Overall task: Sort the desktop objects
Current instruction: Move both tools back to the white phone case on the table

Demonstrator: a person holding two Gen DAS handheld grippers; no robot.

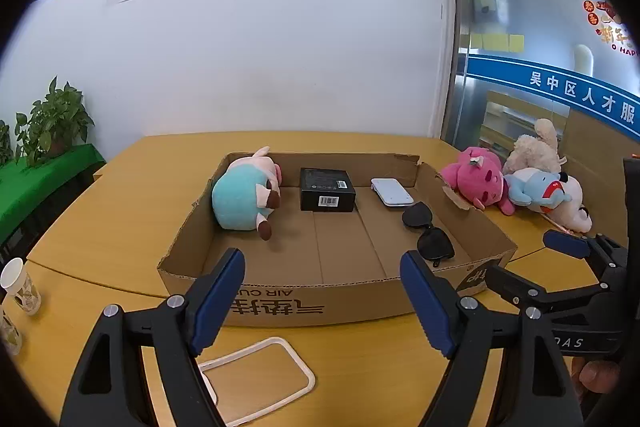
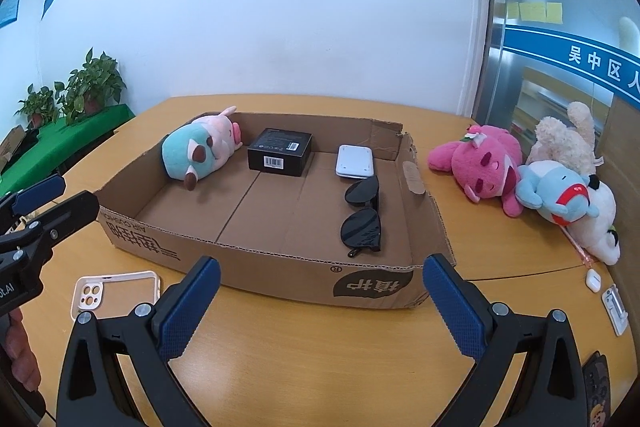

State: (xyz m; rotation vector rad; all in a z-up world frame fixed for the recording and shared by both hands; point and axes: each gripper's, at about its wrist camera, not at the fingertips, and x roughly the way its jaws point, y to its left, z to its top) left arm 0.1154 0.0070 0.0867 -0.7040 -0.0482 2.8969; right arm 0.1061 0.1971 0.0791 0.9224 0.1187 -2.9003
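**Both jaws spread wide and empty, with the loose items waiting outside the box**

Spread apart and holding nothing, the left gripper [image 1: 322,269] hangs over the near edge of the wooden yellow tabletop [image 2: 320,367], and the right gripper [image 2: 322,281] beside it stands just as released.

Between them and the wall lies the shallow brown cardboard box [image 2: 256,259], flaps torn. Inside it sit a teal-and-pink plush pig [image 2: 200,151] at the far left, a black carton with a barcode [image 2: 280,153] in the middle, a white slim device [image 2: 355,161] to the right, and black sunglasses [image 2: 362,219] just in front of that.

Outside, well to the right, a heap of plush toys: a pink bear [image 2: 480,171], a cream one [image 2: 564,139] and a light-blue one [image 2: 556,195], touching each other.

Nearest the left gripper lies a pale pink phone case [image 2: 116,293], flat, camera cut-out up. I would judge it the likely next pick. Being a thin hollow frame, it wants one finger slid inside the opening and one outside, nipping a long rim; squeezing across the whole width would likely bow it.

Smallest, near the right edge: a white earbud case [image 2: 593,280].
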